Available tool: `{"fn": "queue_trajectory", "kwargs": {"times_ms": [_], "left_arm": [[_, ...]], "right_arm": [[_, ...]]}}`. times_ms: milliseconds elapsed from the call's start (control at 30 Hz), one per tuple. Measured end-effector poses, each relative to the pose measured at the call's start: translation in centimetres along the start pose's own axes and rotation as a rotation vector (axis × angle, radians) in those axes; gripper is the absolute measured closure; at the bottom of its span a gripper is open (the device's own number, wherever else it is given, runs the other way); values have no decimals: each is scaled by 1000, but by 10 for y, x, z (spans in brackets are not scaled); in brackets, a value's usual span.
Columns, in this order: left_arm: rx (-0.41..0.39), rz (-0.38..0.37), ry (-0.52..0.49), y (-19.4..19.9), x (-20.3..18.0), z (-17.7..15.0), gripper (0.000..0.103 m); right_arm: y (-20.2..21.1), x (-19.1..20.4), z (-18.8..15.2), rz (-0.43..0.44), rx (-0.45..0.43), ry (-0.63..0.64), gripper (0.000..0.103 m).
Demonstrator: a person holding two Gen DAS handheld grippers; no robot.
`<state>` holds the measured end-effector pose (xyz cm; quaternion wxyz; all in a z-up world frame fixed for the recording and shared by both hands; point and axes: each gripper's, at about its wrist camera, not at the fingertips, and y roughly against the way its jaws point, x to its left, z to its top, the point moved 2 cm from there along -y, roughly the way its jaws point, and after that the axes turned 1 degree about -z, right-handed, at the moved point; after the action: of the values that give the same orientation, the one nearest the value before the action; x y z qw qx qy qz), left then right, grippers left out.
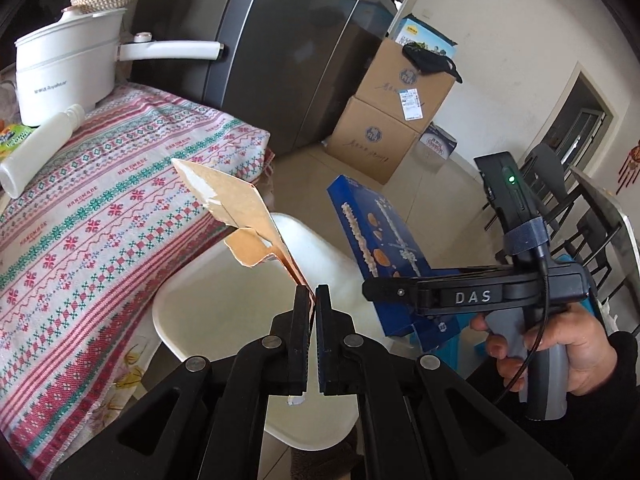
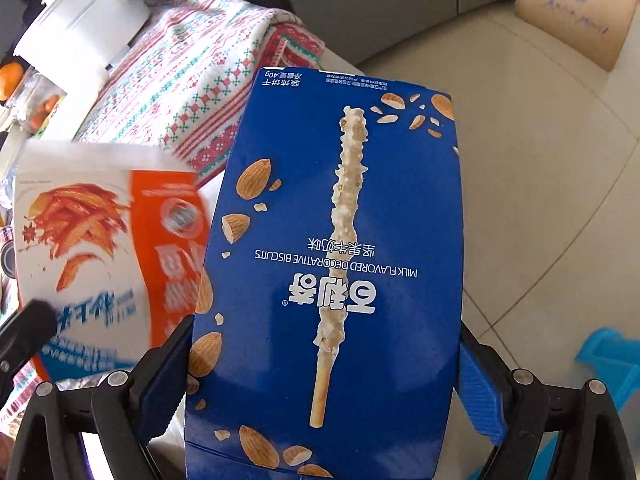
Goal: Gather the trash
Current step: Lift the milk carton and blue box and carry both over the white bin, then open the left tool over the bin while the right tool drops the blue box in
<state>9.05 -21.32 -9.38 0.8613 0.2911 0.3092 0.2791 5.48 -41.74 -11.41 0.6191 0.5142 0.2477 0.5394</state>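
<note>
My left gripper [image 1: 313, 300] is shut on a torn, flattened snack box [image 1: 236, 204], brown inside, held edge-on above a white chair seat [image 1: 208, 312]. The same box shows its orange and white printed face in the right wrist view [image 2: 108, 252], blurred. My right gripper [image 2: 324, 372] is shut on a blue biscuit box [image 2: 332, 264], its blue pads [image 2: 480, 396] pressing both sides. In the left wrist view the right gripper [image 1: 372, 292] holds that blue box [image 1: 380, 240] just right of the torn box.
A table with a patterned red and green cloth [image 1: 92, 220] lies to the left, bearing a white pot [image 1: 68, 76] and a white bottle [image 1: 40, 148]. Stacked cardboard boxes [image 1: 384, 120] stand by a dark fridge [image 1: 288, 40]. Black chairs [image 1: 560, 200] at right. A blue item [image 2: 608, 360] sits on the tiled floor.
</note>
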Motion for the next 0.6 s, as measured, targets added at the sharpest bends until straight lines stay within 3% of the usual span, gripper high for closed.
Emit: {"fn": "queue_trajectory", "kwargs": {"times_ms": [100, 200, 333, 500, 600], "left_arm": [[36, 26, 26, -7, 10, -4, 99], [87, 47, 61, -11, 19, -5, 90], [81, 95, 64, 3, 25, -4, 57], [64, 176, 53, 31, 34, -3, 47], [43, 238, 54, 50, 42, -3, 33]], "right_arm": [[-1, 0, -1, -7, 0, -2, 8], [-2, 0, -2, -11, 5, -3, 8], [-3, 0, 0, -12, 11, -6, 8], [-7, 4, 0, -11, 27, 9, 8], [-11, 6, 1, -15, 40, 29, 8]]}}
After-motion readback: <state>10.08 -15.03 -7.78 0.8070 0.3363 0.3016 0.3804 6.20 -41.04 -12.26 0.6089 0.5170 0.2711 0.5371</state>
